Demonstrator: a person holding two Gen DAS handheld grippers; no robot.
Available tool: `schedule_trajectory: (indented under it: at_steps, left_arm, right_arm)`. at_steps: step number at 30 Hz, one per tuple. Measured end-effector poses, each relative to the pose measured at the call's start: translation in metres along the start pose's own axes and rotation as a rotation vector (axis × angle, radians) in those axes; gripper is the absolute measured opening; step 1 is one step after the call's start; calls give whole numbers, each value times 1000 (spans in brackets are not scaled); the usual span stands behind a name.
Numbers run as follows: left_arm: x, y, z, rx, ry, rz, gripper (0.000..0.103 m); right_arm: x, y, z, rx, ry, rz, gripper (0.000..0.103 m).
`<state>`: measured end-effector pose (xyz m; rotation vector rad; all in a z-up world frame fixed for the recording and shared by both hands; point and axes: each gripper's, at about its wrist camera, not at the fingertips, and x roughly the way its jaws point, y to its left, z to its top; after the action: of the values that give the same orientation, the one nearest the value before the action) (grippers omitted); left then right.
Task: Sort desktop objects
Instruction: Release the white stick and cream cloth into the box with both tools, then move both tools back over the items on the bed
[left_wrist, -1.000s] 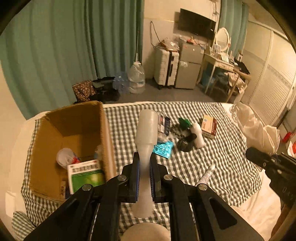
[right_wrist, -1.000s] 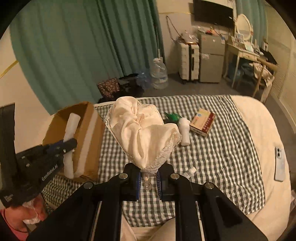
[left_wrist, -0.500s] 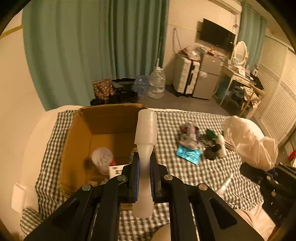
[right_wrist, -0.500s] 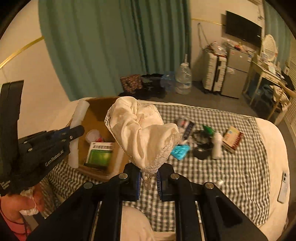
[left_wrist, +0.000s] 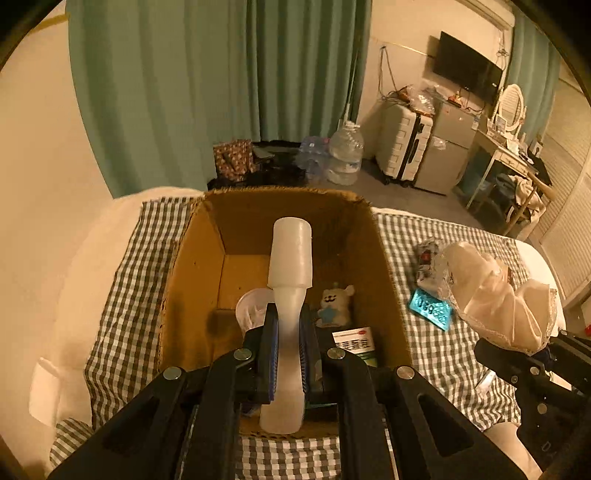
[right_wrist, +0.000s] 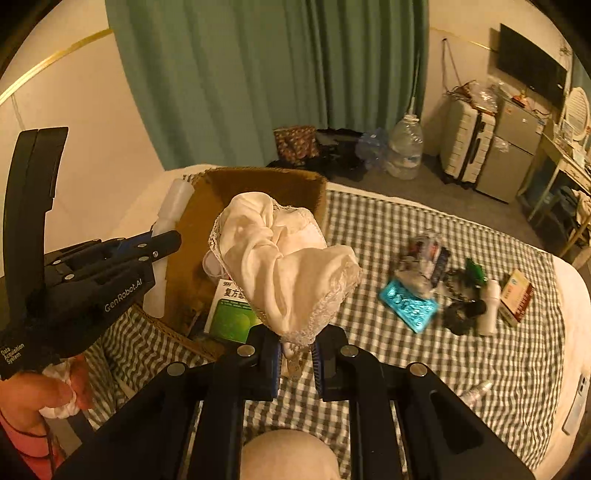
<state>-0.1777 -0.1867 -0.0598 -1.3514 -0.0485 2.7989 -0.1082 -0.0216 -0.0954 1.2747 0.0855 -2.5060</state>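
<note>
Checked green-and-white cloth (right_wrist: 424, 369) covers the bed that carries everything, in a dim room with teal curtains (left_wrist: 221, 92) behind. Nearest, the left gripper (left_wrist: 289, 345) has its jaws clamped on the narrow neck of a translucent white bottle (left_wrist: 290, 258), held above the open cardboard box (left_wrist: 384, 266) at the bed's left edge. Inside the box lie a clear plastic cup (left_wrist: 249, 312), a small plush bear (left_wrist: 334, 301) and a green-and-white medicine packet (right_wrist: 231, 314). The right gripper (right_wrist: 295, 363) has its jaws pinched on the lace hem of a bunched cream cloth (right_wrist: 284, 258), which hangs in the air just beside the box's right wall. Farther across the bed, well apart from the box, lie a teal blister pack (right_wrist: 408, 304), a red-and-white carton (right_wrist: 517, 295) and other small items. Beyond the bed's far edge stand a water jug (left_wrist: 345, 155) and a suitcase (left_wrist: 404, 147).
</note>
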Motion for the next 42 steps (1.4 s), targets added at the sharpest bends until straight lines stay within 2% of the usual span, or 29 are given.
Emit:
schedule_trajectory:
  at_steps: [2,5,6,7,9,13,17,20,22,23,24,25,26,28,34,42]
  left_arm:
    - [9,7,-1,-9,9,-1,13]
    - [22,13,-2,-23,54,12,25]
    - [25,15,-4,-35,73,16,32]
    - [28,15,-5,-53,92,19,48]
    - [32,24,-9,-95,106,17,65]
    - [31,34,-14,-115,104,37,72]
    - [27,45,-24,-144,110,71,75]
    - [26,51,-31,-156,124,69,77]
    - [26,53,-35,-144,133,79,77]
    - [25,53,-36,-139,134,87,78]
    - [25,53,-36,-136,137,93,82]
    - [24,53,-36,-134,137,97,83]
    - [24,52,-36,-133,134,97,84]
    - [22,48,-35,-125,128,97,84]
    - [16,21,-32,-73,114,81,85]
    - [-8,-43,-32,20,70,42,94]
  right_arm:
    - [9,3,4,-3,8,7,14]
    - [20,7,10,-11,16,13,14]
    - [23,8,12,-14,19,13,14]
    - [26,10,14,-16,21,12,14]
    - [31,12,17,-16,25,10,14]
    - [40,18,25,-22,31,15,14]
    - [50,26,33,-21,35,29,14]
    - [56,32,42,-18,33,44,14]
    - [58,36,49,-15,23,48,22]
    - [58,37,52,-8,13,46,43]
    - [57,39,55,1,-1,34,76]
    - [54,39,58,13,-28,-2,90]
    - [50,40,58,20,-61,-32,97]
    - [41,40,57,15,-109,-24,97]
    - [29,21,44,50,-117,-13,97]
    - [-4,-41,12,168,-135,-94,97]
